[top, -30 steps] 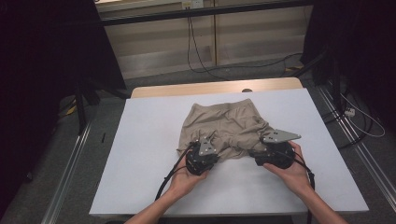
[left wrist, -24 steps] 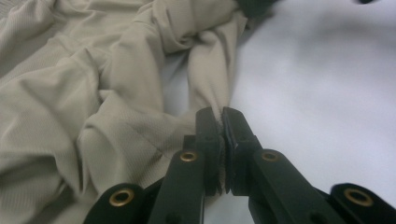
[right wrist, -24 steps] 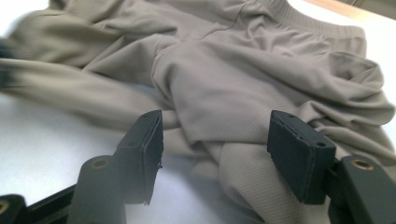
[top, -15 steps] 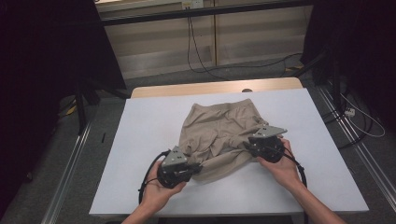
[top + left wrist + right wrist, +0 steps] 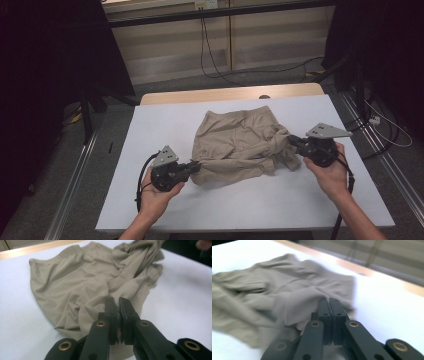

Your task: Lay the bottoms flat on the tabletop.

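White counter [image 5: 150,130] carries tan shorts [image 5: 235,145] at its centre. Left gripper [image 5: 194,166] and right gripper [image 5: 291,141] each have fingers clamped on fabric at opposite sides. Step: spreading. Next, likely pull apart evenly to flatten bunched cloth.

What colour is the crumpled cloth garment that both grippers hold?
Plain beige (tan), no pattern. The crumpled cloth garment shows best in the left gripper view.
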A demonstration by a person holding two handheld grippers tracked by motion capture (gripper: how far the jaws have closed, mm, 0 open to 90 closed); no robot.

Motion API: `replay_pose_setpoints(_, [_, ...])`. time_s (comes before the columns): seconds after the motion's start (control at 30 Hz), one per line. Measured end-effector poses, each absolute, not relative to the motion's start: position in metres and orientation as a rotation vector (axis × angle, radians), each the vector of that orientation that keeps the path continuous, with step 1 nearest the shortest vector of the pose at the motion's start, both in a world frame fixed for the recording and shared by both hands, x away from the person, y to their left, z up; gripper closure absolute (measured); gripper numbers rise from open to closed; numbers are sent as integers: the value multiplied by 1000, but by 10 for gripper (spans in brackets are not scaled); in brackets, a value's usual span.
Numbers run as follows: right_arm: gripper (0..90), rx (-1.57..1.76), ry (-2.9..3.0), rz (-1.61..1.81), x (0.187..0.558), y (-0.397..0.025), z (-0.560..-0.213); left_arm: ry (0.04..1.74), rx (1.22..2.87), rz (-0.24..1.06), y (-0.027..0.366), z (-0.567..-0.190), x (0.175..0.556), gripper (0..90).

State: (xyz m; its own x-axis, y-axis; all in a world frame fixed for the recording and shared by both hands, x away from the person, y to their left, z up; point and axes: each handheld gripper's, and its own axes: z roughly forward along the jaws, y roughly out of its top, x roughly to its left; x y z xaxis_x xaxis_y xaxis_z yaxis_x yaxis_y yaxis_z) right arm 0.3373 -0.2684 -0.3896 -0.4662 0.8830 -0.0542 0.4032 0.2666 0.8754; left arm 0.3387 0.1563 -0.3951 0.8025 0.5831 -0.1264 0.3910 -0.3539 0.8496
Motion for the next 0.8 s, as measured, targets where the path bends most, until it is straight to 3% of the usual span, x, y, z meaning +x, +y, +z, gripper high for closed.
replay_pose_setpoints(0.2, [884,1224,1871,1093,340,-303,-384,744,2025,226,150,-408,345,855])
replay_pose_setpoints(0.3, [676,1273,1887,1068,343,-307,-395,753,2042,227,148,-414,348,842])
replay_pose_setpoints(0.33, [676,1273,1887,1068,343,-307,-395,753,2042,227,148,-414,348,839])
replay_pose_setpoints(0.37, [603,1260,1905,1057,342,-302,-397,747,2051,222,146,-417,347,835])
replay_pose_setpoints(0.4, [603,1260,1905,1057,342,-302,-397,747,2051,222,146,-417,347,830])
replay_pose_setpoints(0.5, [474,1226,1887,1058,337,-286,-385,744,2063,226,142,-420,346,810])
replay_pose_setpoints(0.67, [466,1161,1946,1105,332,-262,-380,756,2078,222,138,-425,347,759])
replay_pose_setpoints(0.8, [524,1111,2112,1130,332,-235,-397,753,2084,239,137,-425,347,680])
